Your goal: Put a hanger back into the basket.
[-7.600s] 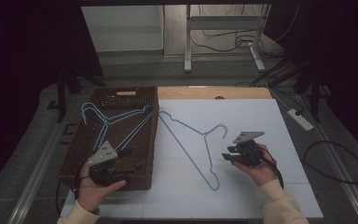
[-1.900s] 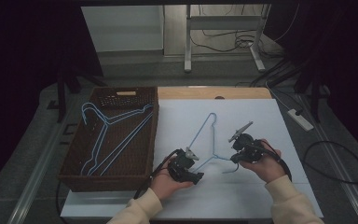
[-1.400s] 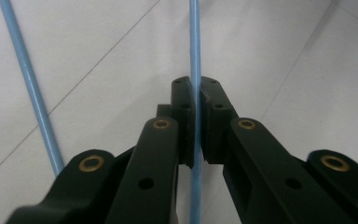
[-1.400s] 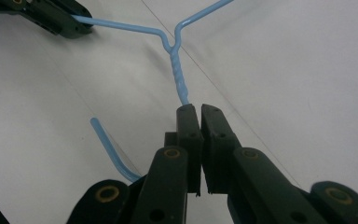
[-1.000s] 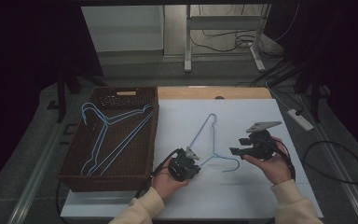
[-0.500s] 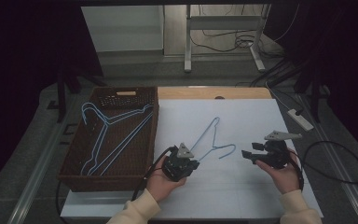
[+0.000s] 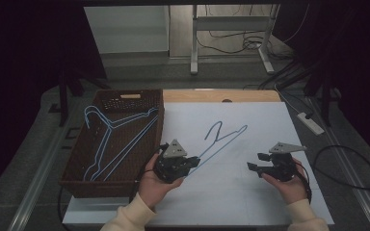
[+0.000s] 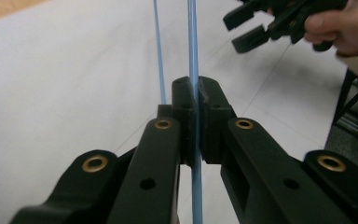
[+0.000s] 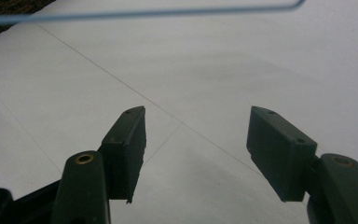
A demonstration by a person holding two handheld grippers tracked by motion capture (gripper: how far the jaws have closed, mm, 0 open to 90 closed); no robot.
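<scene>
A light blue wire hanger [image 7: 221, 139] is lifted off the white table sheet [image 7: 250, 202], its hook pointing up and away. My left gripper [image 7: 189, 163] is shut on the hanger's wire [image 8: 194, 70] at its lower end, left of the table's middle. In the left gripper view the wire runs straight up between the closed jaws. My right gripper [image 7: 253, 168] stands open at the right, apart from the hanger, with nothing between its fingers [image 9: 127, 149]. In the right gripper view the hanger's wire [image 9: 144, 14] crosses the top, well beyond the jaws.
A dark wicker basket [image 7: 77, 178] stands at the left edge of the table with two more blue hangers [image 7: 111, 139] lying in it. A strip of bare wooden tabletop [image 7: 250, 96] shows at the back. Cables and a power strip [image 7: 310, 122] lie on the floor at the right.
The hanger was turned and raised. My right gripper let go of it and drew back to the right. My left gripper keeps its hold and has carried the hanger a little left toward the basket.
</scene>
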